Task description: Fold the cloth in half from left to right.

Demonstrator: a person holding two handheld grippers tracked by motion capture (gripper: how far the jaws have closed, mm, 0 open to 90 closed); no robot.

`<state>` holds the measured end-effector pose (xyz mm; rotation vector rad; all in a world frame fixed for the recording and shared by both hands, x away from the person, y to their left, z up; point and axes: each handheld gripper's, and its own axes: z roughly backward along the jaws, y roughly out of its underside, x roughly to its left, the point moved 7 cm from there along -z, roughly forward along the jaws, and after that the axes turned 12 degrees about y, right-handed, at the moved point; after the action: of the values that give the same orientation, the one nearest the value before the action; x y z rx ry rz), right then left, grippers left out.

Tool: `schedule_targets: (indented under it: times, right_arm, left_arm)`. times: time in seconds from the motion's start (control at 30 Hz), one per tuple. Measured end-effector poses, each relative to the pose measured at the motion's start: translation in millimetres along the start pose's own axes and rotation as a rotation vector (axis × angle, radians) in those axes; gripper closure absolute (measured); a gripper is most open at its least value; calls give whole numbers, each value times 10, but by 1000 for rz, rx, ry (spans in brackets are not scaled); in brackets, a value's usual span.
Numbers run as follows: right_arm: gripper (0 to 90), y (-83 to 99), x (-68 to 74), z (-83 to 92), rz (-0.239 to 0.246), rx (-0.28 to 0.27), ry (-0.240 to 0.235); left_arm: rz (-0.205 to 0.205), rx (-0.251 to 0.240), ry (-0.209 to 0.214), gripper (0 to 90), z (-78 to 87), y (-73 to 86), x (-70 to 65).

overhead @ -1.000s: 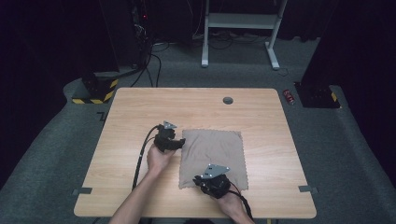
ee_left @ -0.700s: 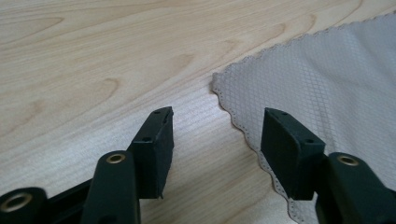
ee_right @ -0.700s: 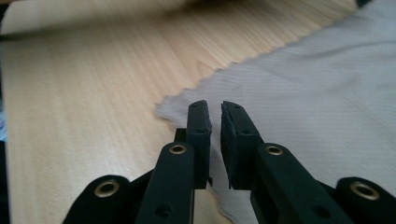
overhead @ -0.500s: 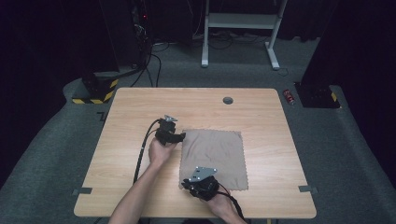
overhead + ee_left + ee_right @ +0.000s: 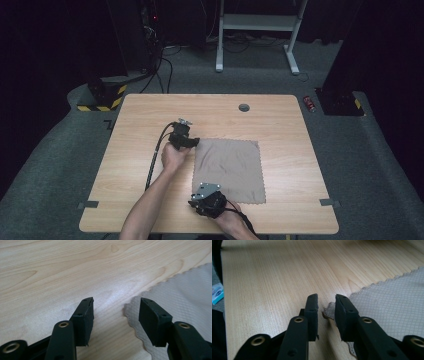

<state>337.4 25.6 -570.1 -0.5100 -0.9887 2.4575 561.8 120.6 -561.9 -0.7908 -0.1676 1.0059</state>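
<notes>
Cloth (image 5: 228,170) lies flat on the wooden surface (image 5: 280,120), right of centre toward my near side, its scalloped edge plain in both gripper views. My left claw (image 5: 191,142) sits at the cloth's far left corner, jaws standing well apart with the corner (image 5: 130,307) between them; the pads do not press on it. They have just been closing a little. My right claw (image 5: 206,204) is down at the near left corner, jaws only narrowly parted and just now opening. In the right gripper view that corner (image 5: 328,311) lifts slightly off the surface in the gap between the pads, and I cannot see either pad pinching it. Both hands rest low on the surface, well apart from each other along the cloth's left edge.
</notes>
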Motion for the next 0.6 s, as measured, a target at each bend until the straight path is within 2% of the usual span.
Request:
schedule_targets:
  times: [0.07,0.13,0.2,0.27,0.37,0.43,0.47,0.53,0.6]
  right_arm:
    - [769,3,-1,2,4,1,14]
    - [793,2,10,4,23,-4,24]
    - [815,2,23,10,31,-2,33]
    - [840,2,26,11,43,-3,46]
    - [870,2,25,10,46,-5,63]
    - [879,2,25,9,49,-6,68]
    - [889,2,24,11,50,-5,74]
    - [895,1,21,7,39,-9,70]
    - [896,2,20,6,36,-12,66]
  left_arm:
    - [0,-6,3,480,-21,-13,-5]
    - [-29,10,-26,501,-44,-12,-10]
    - [-44,17,-37,519,-48,-13,-16]
    - [-47,17,-31,551,-52,-15,-25]
    - [-77,23,-11,660,-59,-20,-79]
    - [-78,21,-5,726,-64,-22,-94]
    - [-85,28,3,726,-62,-22,-98]
    - [-99,41,24,804,-67,-30,-112]
    - [-93,42,35,879,-73,-30,-129]
